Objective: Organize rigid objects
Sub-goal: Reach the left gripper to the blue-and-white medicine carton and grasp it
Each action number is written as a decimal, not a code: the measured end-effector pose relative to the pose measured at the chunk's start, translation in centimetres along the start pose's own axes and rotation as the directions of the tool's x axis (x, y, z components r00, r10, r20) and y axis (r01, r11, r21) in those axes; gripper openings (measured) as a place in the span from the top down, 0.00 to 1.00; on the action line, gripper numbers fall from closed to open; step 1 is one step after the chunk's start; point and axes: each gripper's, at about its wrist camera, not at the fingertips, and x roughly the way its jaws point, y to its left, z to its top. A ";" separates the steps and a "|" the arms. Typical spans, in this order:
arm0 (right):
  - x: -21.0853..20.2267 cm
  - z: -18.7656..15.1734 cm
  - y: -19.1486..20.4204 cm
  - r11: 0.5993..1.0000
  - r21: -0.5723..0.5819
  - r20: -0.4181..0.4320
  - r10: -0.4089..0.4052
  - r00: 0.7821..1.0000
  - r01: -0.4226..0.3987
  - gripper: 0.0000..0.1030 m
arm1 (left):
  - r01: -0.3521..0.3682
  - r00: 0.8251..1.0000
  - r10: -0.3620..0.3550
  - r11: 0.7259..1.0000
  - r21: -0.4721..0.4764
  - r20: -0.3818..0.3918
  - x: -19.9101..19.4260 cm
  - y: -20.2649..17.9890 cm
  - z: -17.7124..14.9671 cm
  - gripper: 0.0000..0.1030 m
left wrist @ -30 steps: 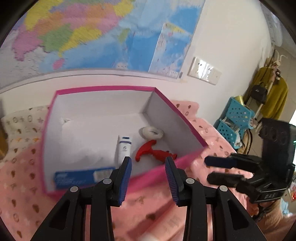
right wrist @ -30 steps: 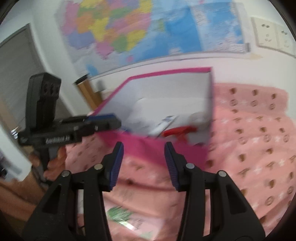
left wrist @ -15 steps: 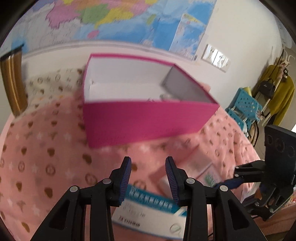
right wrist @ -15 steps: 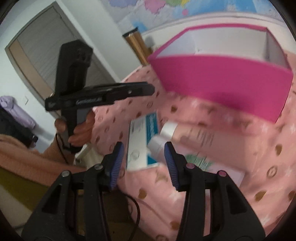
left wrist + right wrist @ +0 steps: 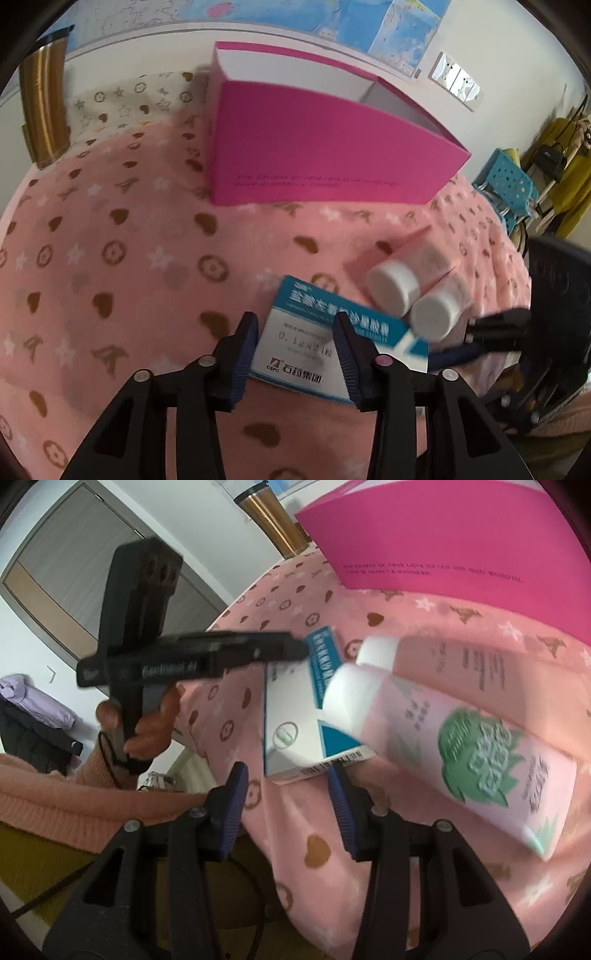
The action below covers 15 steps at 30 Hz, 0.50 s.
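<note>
A blue-and-white medicine box lies flat on the pink blanket near its front edge. My left gripper hovers over the box with its jaws opening, and the pads do not press on it. Two pink tubes with white caps lie beside the box, one resting on its corner. My right gripper is open just in front of the box's near corner. The open magenta box stands further back, and its contents are hidden.
A gold thermos stands at the blanket's far left corner. The blanket's front edge drops off below my right gripper. A hand in a peach sleeve holds the left gripper. Blue baskets stand beyond the right side.
Both grippers have sunk and pulled back from the magenta box toward the medicine box and tubes at the front. The magenta box's inside has dropped out of sight. The left jaws stand slightly wider.
</note>
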 end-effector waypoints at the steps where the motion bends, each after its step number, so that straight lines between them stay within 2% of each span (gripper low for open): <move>1: 0.2 0.4 0.1 1.000 -0.005 0.007 -0.011 1.000 0.011 0.54 | -0.001 1.000 0.001 1.000 -0.008 -0.001 -0.2 0.3 -0.2 0.58; 6: 1.0 2.5 0.5 0.999 -0.032 0.036 -0.013 0.999 0.014 0.54 | -0.019 1.000 0.020 0.998 -0.066 0.014 -1.3 2.2 -1.1 0.58; 11: 2.6 4.5 0.3 0.998 -0.039 0.046 -0.053 0.998 0.055 0.54 | -0.034 0.999 0.037 0.993 -0.111 0.024 -1.9 3.6 -1.5 0.58; 15: 3.3 5.2 0.1 0.994 -0.039 0.050 -0.098 0.994 0.100 0.54 | -0.042 0.999 0.046 0.993 -0.109 0.026 -2.3 3.6 -1.8 0.58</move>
